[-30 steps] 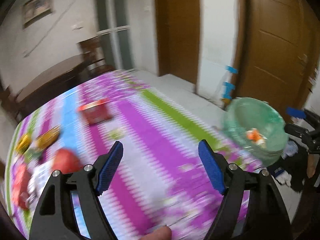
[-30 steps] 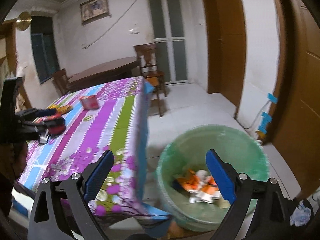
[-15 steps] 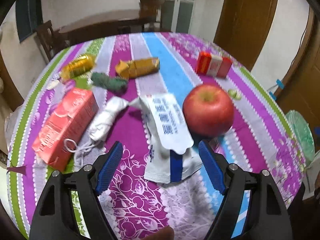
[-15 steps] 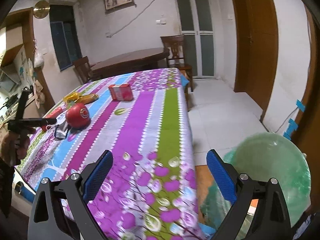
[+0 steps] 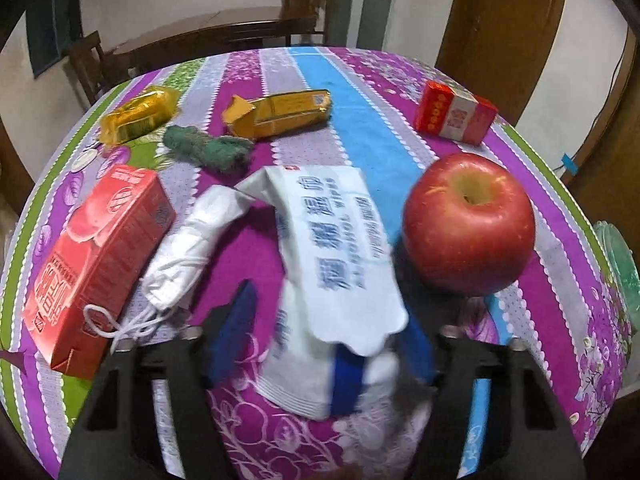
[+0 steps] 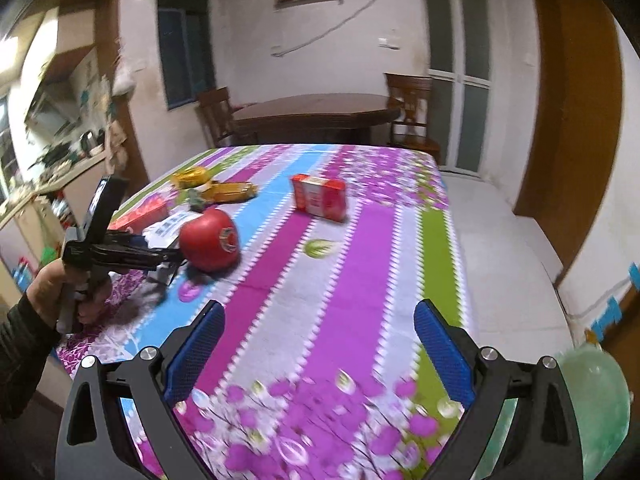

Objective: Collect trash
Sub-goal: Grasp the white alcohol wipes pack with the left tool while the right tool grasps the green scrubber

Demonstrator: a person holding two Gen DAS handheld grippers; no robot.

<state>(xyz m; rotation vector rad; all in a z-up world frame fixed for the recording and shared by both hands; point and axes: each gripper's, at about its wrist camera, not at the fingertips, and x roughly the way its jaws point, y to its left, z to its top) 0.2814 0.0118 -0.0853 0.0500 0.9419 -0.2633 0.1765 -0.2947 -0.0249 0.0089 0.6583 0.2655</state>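
Note:
A white wipes packet [image 5: 340, 248] with blue print lies on the striped tablecloth [image 6: 328, 272], its near end raised. My left gripper [image 5: 326, 336] points down over it, jaws closing, with the packet between the blurred blue pads, which do not visibly press on it. A red apple [image 5: 468, 224] sits just right of the packet. To the packet's left lie a rolled white face mask [image 5: 188, 252] and a red carton [image 5: 96, 256]. My right gripper [image 6: 320, 354] hangs open and holds nothing over the table's near edge.
Further back lie a green scrubber [image 5: 208, 146], a gold wrapper [image 5: 136, 118], a yellow wrapper [image 5: 280, 112] and a red-and-white box [image 6: 320, 196]. A bin with a green bag [image 6: 596, 400] stands on the floor at the table's right. A dark table and chairs stand behind.
My left gripper swung from the bin to the trash pile, and its jaws have narrowed around the wipes packet. My right gripper swung left from above the bin to over the table.

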